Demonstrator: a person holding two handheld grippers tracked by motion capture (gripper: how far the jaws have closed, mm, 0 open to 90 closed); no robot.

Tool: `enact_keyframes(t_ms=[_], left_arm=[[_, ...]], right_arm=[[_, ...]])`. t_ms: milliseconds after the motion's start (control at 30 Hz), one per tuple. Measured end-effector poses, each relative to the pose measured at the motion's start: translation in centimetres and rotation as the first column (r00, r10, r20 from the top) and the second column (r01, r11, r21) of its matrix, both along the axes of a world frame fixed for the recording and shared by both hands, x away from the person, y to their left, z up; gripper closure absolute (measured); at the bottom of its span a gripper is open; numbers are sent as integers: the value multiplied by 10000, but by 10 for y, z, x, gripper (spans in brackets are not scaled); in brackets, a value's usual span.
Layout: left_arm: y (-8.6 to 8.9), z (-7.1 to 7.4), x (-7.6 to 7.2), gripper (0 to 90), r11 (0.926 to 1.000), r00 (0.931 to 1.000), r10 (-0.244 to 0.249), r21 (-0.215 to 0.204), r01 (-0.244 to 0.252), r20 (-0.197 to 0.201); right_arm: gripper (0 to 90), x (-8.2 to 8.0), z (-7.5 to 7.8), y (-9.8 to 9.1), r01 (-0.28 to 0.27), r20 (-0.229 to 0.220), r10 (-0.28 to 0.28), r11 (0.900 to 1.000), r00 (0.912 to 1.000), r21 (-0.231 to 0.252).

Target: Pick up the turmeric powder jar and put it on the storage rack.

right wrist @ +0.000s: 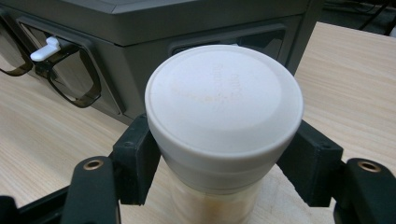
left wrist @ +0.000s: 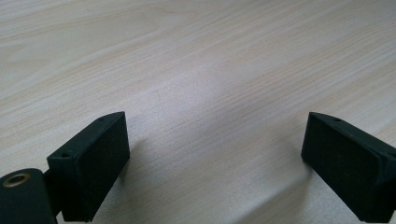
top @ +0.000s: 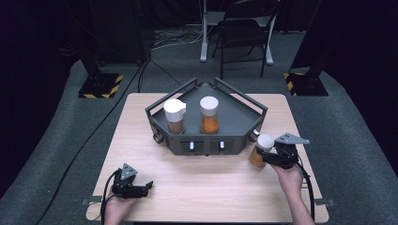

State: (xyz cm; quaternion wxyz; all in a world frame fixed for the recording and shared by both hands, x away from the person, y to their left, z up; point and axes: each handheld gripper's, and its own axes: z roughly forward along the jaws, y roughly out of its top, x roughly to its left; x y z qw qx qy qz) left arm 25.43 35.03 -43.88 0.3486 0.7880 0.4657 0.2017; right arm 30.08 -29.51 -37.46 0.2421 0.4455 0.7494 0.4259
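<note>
A clear jar (top: 261,150) with a white lid (right wrist: 224,100) and orange contents stands on the wooden table (top: 206,183) just right of the grey rack (top: 234,119). My right gripper (top: 268,158) is shut on this jar, its pads (right wrist: 135,161) pressing the jar just under the lid from both sides. Two more white-lidded jars stand upright on the rack: a wide-lidded jar (top: 175,116) to the left and a taller jar (top: 209,115) beside it. My left gripper (top: 146,187) rests near the table's front left, jaws wide apart over bare wood (left wrist: 210,93), with nothing between its pads (left wrist: 95,165).
The rack's front face carries two small drawers with white handles (right wrist: 44,49). Behind the table stand a dark folding chair (top: 244,33) and two black stands with yellow-striped bases (top: 99,86). Cables trail from both grippers over the table's front edge.
</note>
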Motion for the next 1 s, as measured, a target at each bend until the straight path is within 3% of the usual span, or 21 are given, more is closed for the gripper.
enact_keyframes(t_ms=[200,367,467,1000], left_arm=[[0,0,0,76,10000,10000,-1,2,1,0],[0,0,0,76,10000,10000,-2,4,2,0],[0,0,0,76,10000,10000,-2,5,2,0],[0,0,0,76,10000,10000,0,3,0,2]], right_arm=[[333,-4,5,-1,-13,125,13,10000,9999,64],[333,-7,16,0,-137,327,137,9999,9994,1],[333,-11,26,5,-172,513,189,9993,9985,-334],[333,-13,59,9,-203,896,234,9992,9957,-353]])
